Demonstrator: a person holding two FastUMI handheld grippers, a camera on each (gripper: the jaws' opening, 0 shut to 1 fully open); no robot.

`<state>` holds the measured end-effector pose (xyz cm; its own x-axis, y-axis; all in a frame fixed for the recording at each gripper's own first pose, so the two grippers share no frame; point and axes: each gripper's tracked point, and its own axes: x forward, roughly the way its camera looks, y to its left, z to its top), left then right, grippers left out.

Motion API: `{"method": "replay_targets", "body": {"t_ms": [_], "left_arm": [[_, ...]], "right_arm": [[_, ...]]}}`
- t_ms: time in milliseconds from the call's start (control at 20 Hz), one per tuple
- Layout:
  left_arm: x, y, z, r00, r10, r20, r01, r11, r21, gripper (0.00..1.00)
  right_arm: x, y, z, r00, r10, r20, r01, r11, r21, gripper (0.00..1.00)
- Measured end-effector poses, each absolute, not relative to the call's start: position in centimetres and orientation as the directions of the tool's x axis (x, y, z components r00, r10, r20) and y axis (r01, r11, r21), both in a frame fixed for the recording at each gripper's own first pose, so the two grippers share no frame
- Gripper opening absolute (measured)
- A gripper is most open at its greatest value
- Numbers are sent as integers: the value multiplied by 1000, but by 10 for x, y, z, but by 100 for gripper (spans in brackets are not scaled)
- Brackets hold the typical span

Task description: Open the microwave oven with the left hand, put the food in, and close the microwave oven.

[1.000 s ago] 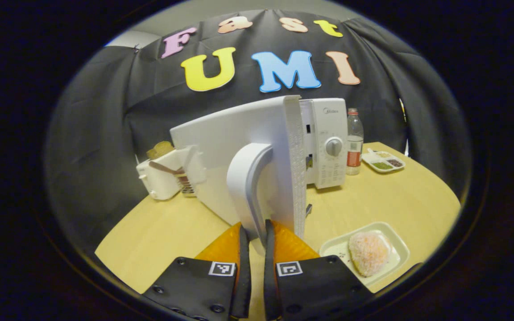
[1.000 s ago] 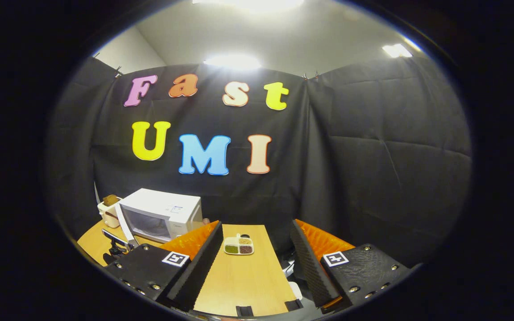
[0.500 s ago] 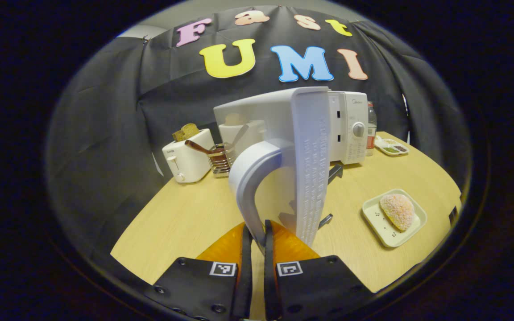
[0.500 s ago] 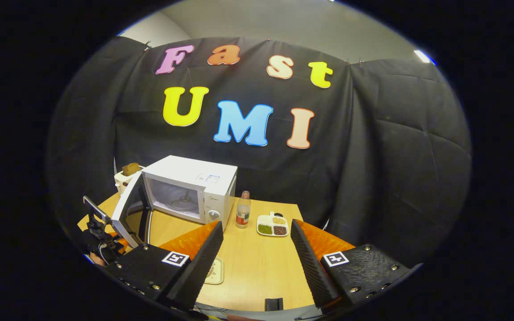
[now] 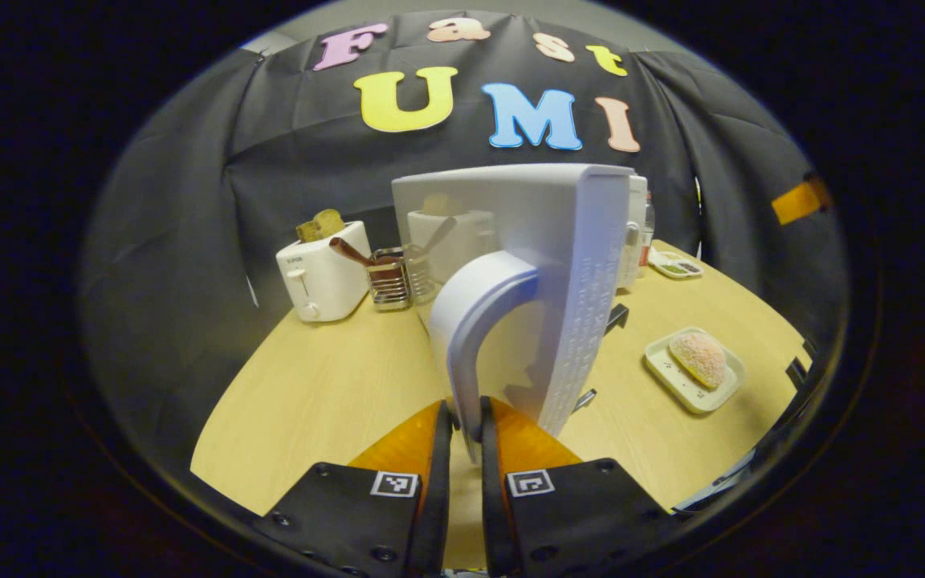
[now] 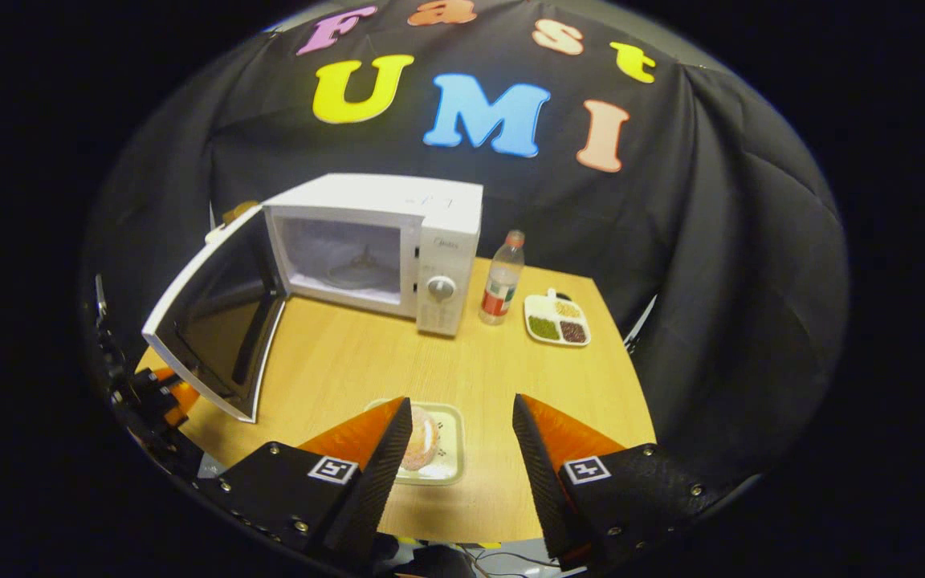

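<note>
I have the left gripper (image 5: 465, 425) closed on the lower end of the microwave door's curved white handle (image 5: 470, 321), both fingers pressing it from either side. In the right gripper view the microwave (image 6: 398, 241) sits at the far left of the table (image 6: 462, 361) with its door (image 6: 213, 313) swung wide toward the near left, the cavity and its glass turntable (image 6: 358, 273) exposed. The left gripper shows there at the near-left edge, just beside the door's free end.

My right gripper (image 6: 458, 417) is open, its fingers spread well apart, hovering above the near edge of the table. The food, a pink sugar-dusted bun (image 6: 421, 437), lies on a pale rectangular tray (image 6: 446, 457) on the table, partly hidden by the left finger of this gripper; in the left gripper view the same bun (image 5: 697, 358) lies to the right of the door.

Right of the microwave stand a bottle (image 6: 501, 277) with a red label and a divided dish (image 6: 556, 319) of grains. In the left gripper view, a white toaster (image 5: 322, 269) with bread in it and a wire utensil rack (image 5: 389, 277) stand at the far left.
</note>
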<state>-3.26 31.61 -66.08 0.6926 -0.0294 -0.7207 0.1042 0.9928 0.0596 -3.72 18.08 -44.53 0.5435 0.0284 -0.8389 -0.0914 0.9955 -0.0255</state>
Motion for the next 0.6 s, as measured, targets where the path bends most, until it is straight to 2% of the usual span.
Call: {"method": "replay_targets", "body": {"t_ms": [100,200,400,450,550,600], "left_arm": [[-41,334,-666,672,-14,-740,61,997,37,29],[-52,350,-668,654,13,-757,15,999,30,48],[-72,373,-656,646,77,-759,-35,997,71,57],[-75,377,-651,644,100,-758,-55,995,85,59],[-86,387,-646,627,159,-762,-106,987,119,72],[-92,391,-642,618,189,-763,-134,982,135,72]], "right_arm": [[-43,189,-472,488,40,-872,-92,996,-6,77],[-54,199,-495,437,61,-897,-83,996,28,76],[-64,214,-543,321,108,-941,-74,993,89,76],[-65,215,-553,296,113,-949,-78,993,94,79],[-60,216,-572,269,118,-956,-91,991,97,76],[-57,217,-584,257,114,-960,-104,991,90,76]]}}
